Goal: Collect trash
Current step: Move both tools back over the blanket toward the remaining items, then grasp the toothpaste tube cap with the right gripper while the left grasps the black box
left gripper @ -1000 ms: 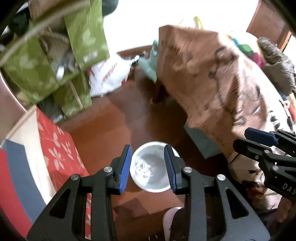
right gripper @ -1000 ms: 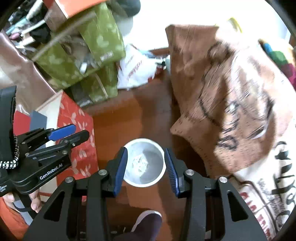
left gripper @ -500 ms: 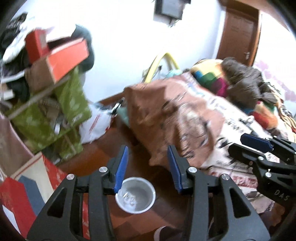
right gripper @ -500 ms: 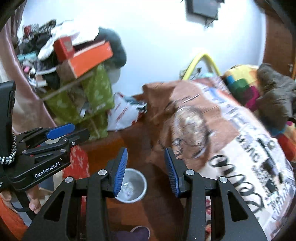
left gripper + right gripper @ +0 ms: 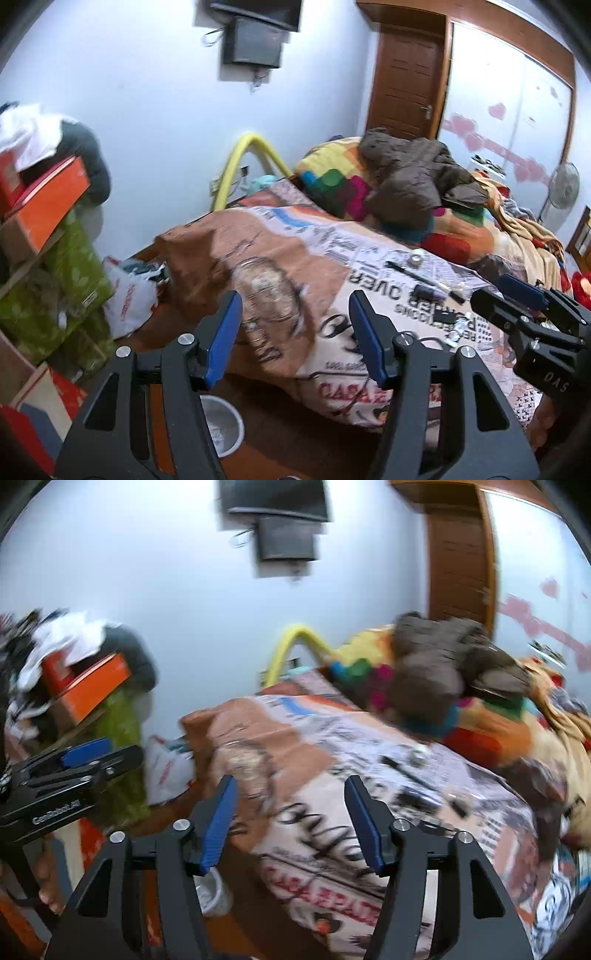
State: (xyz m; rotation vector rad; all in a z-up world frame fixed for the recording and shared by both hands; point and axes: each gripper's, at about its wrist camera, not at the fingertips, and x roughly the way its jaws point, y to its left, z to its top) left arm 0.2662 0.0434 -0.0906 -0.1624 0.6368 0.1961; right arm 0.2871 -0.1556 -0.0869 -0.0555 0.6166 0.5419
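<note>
Left gripper [image 5: 295, 328] up over the edge of the bed, blue pads spreading apart as we look, nothing between them but air and the newsprint-patterned bedspread [image 5: 332, 280] beyond. Right gripper [image 5: 290, 812] the same story: jaws opening, empty, hanging above that same bedspread in a blurred frame. Down at seven o'clock in the left wrist view sits the round white plastic waste bin [image 5: 225, 430] on the brown wooden floor [image 5: 280, 424], half hidden behind the left finger, with pale crumpled scraps lying in its bottom. The right wrist view catches it too, a sliver of white rim low at seven o'clock. Up on the bedspread at three o'clock lies the litter: a black pen [image 5: 410, 271], a small roll of clear tape [image 5: 417, 257], a dark little packet [image 5: 426, 292] and some crinkled silvery wrappers [image 5: 456, 328], all loose, touching neither gripper. At nine o'clock, a white plastic carrier bag [image 5: 129, 299] slumps on the floor against a stack of green leaf-print boxes [image 5: 74, 266]; what it holds I cannot make out.
</note>
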